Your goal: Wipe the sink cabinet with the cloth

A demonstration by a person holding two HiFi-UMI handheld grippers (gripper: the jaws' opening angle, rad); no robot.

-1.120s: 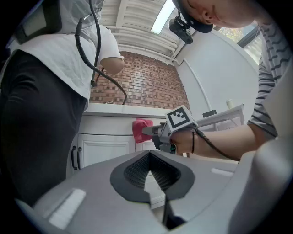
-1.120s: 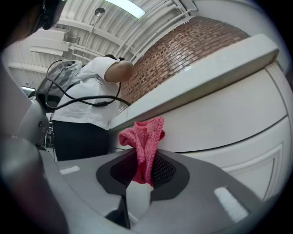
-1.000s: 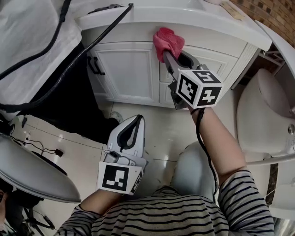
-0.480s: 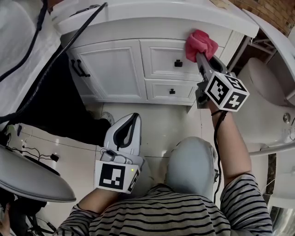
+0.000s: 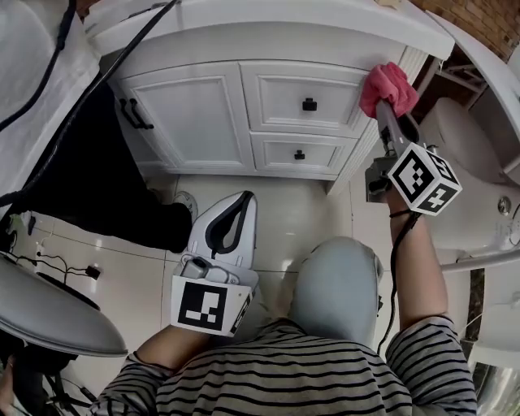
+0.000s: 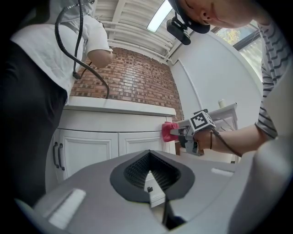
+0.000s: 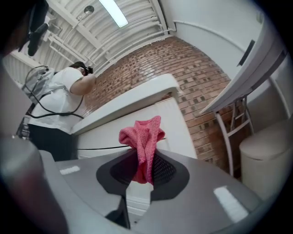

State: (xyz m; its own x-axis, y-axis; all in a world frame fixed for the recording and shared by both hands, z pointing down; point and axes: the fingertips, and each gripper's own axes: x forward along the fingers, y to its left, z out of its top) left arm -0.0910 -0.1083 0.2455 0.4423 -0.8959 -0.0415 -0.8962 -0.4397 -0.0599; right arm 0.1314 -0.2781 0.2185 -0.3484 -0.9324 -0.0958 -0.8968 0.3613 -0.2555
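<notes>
Right arm is stretched out forward, forearm bare below a striped sleeve, with the right gripper [image 5: 384,110] aimed at the top right corner of the white sink cabinet [image 5: 203,122]. Its tongs are clamped tight on the pink cloth [image 5: 388,84]. The cloth sits bunched against the cabinet's right corner, just under the countertop [image 5: 268,24] lip and just right of the top drawer [image 5: 276,96]. Left arm is tucked in low and close to the body. The left gripper [image 5: 240,201] points toward the cabinet but is well apart from it, tongs closed together with nothing in them. Compared to a second ago, the cloth has slid rightwards along the top of the cabinet front. It was near the left end of the top drawer, then just past the black knob [image 5: 309,104], and now it's at the far corner. The left gripper has barely shifted. Up close the cloth looks knitted, crumpled into a ball above the pads, with a tail hanging down between them.
</notes>
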